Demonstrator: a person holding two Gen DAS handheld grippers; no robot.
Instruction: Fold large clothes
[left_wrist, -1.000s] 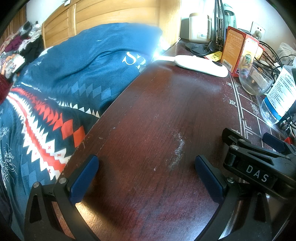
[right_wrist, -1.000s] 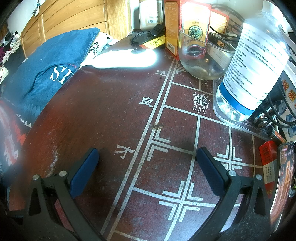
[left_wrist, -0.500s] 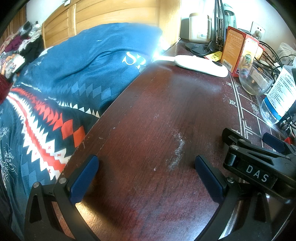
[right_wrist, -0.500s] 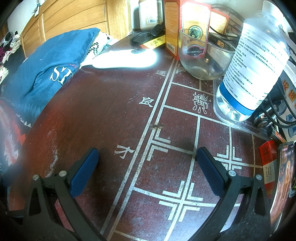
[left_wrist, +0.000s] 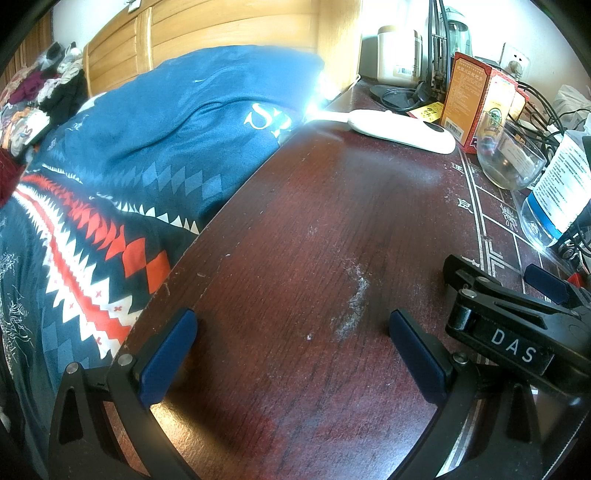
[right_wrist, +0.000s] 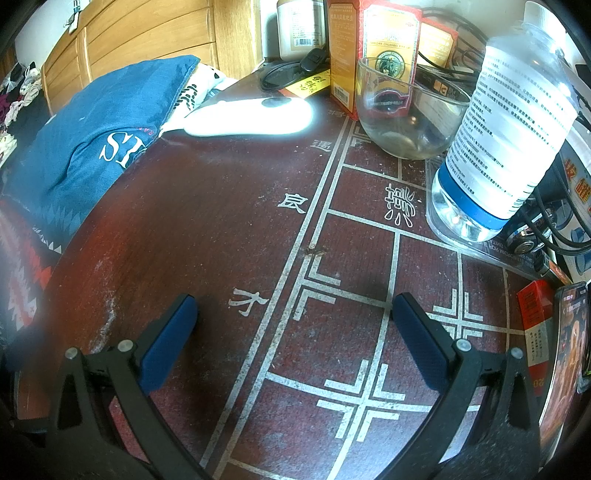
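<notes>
Both tools spread wide, nothing between the pads: left tool (left_wrist: 291, 354) and right tool (right_wrist: 295, 343) sit low over the dark red desk (left_wrist: 314, 221), side by side. Blue garment with red-white zigzag pattern (left_wrist: 122, 177) lies on the bed left of the desk, its edge against the desk rim. White handheld device (right_wrist: 251, 118), glass bowl (right_wrist: 406, 118) and water bottle (right_wrist: 506, 140) sit at the desk's far side.
</notes>
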